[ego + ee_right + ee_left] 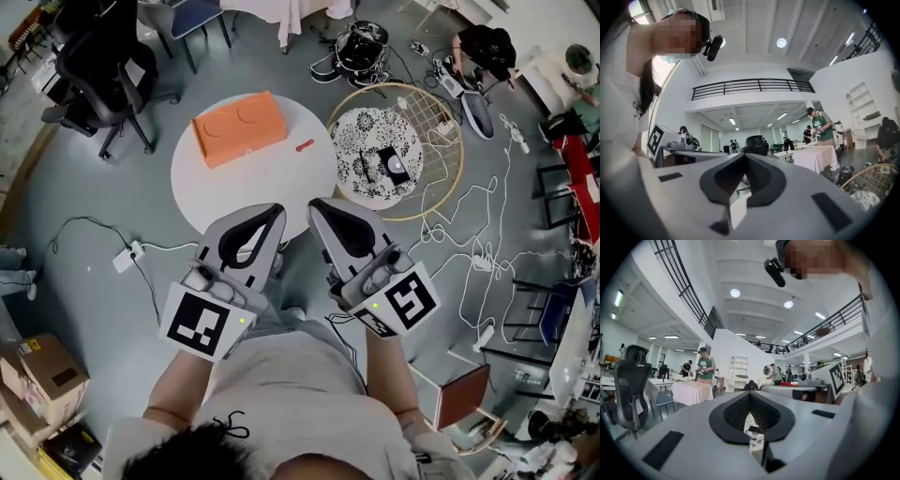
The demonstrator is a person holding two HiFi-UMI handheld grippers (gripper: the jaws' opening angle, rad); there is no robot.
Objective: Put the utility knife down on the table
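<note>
A small red utility knife (305, 145) lies on the round white table (253, 178), to the right of an orange box. Both grippers are held close to the person's body, short of the table's near edge and pointing up at it. The left gripper (273, 212) has its jaws closed tip to tip with nothing between them. Beside it, the right gripper (319, 204) is also shut and empty. In the left gripper view the left gripper (750, 393) points out across the hall. The right gripper view shows the same for the right gripper (745, 155). Neither gripper view shows the knife.
An orange box (239, 127) sits on the table's far left. A black-and-white patterned round stool (361, 155) with a black device stands inside a wire hoop (448, 141) at the right. Cables (469, 234) trail over the floor. An office chair (98, 66) stands at the far left, a cardboard box (42, 375) at the near left.
</note>
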